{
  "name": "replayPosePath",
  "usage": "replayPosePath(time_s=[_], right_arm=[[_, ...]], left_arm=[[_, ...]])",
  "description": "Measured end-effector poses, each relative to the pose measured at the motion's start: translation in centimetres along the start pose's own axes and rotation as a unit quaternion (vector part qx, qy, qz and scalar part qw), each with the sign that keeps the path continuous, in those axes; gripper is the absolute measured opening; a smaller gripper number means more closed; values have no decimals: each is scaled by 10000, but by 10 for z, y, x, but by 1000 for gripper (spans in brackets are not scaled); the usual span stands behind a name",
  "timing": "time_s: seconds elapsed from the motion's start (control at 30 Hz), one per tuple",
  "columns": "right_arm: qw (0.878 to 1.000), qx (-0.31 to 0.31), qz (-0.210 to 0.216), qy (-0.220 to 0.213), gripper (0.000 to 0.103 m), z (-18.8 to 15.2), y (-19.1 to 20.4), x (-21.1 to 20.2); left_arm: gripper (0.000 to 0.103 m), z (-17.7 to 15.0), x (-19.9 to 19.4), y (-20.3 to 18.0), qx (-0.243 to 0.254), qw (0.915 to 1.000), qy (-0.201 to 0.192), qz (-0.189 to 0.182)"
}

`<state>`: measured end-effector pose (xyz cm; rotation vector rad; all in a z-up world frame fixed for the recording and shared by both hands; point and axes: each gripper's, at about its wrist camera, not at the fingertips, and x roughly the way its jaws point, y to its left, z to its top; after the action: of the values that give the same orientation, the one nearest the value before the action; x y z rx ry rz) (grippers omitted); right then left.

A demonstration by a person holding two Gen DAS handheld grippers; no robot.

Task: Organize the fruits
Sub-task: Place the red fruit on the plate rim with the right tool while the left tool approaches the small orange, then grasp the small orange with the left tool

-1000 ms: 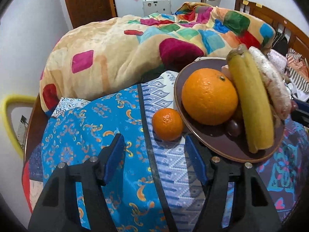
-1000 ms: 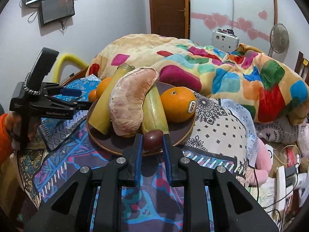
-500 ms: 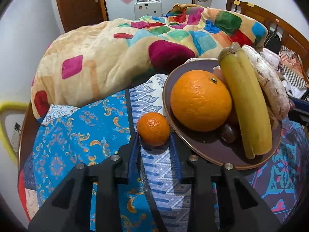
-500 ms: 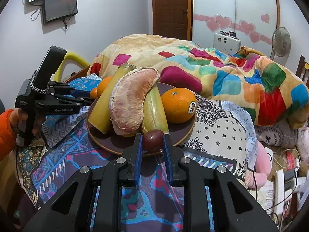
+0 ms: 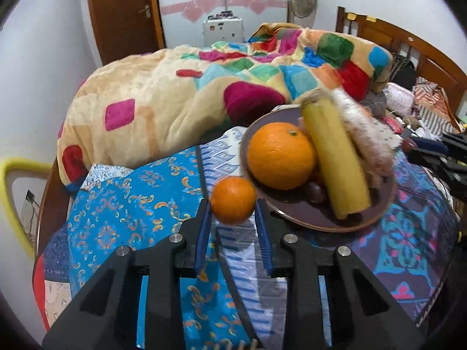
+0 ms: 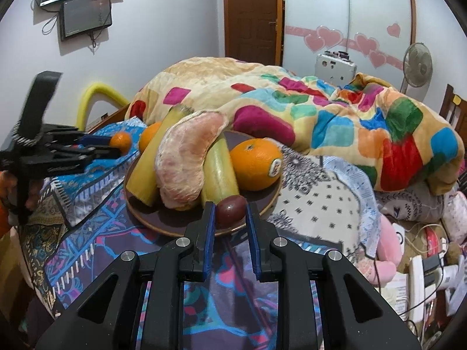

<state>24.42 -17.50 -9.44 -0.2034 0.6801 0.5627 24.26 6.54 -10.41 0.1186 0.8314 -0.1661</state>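
My left gripper (image 5: pixel 233 210) is shut on a small tangerine (image 5: pixel 233 199) and holds it just above the cloth, beside the left rim of the brown plate (image 5: pixel 315 218). The plate carries a large orange (image 5: pixel 280 156), a yellow-green banana (image 5: pixel 335 157) and a peeled pomelo wedge (image 5: pixel 364 128). My right gripper (image 6: pixel 230 213) is shut on a dark purple passion fruit (image 6: pixel 230 209) at the near rim of the plate (image 6: pixel 163 218). In the right wrist view the left gripper (image 6: pixel 113 147) holds the tangerine (image 6: pixel 121 141) left of the plate.
The plate stands on patterned blue and purple cloths (image 5: pixel 131 204) over a table. A colourful blanket (image 5: pixel 204 87) is heaped behind it. A wooden headboard (image 5: pixel 408 46), a fan (image 6: pixel 417 64) and clutter (image 6: pixel 423 233) lie to the right.
My left gripper closed from wide open onto the small tangerine and lifted it slightly off the cloth. My right gripper stayed shut on the passion fruit at the plate's rim.
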Motion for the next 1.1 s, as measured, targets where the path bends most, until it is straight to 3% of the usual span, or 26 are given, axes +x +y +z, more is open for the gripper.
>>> replayPosePath(time_s=[0.07,0.17,0.33,0.4,0.53,0.97,1.1], right_arm=[[10000,21,-83,-16,20,4,-3,3],[9999,66,-154,6,20,8,-7,11],[9996,228,-87,110,20,7,-14,23],[9996,239,-102,103,20,7,-14,24],[9995,272,-52,161,20,7,-17,27],[9989,249,102,389,20,10,-22,39],[9988,245,56,420,31,9,-26,40]], left_arm=[[20,0,-6,-7,44,9999,-33,-145],[20,-1,-10,-17,87,9994,-46,-338],[20,-1,-7,-19,135,9996,-59,-255],[24,-1,-7,-13,69,9997,-56,-213],[52,-6,0,-7,91,10000,-5,-26],[49,1,33,3,72,9992,269,275],[47,3,42,7,65,9984,358,425]])
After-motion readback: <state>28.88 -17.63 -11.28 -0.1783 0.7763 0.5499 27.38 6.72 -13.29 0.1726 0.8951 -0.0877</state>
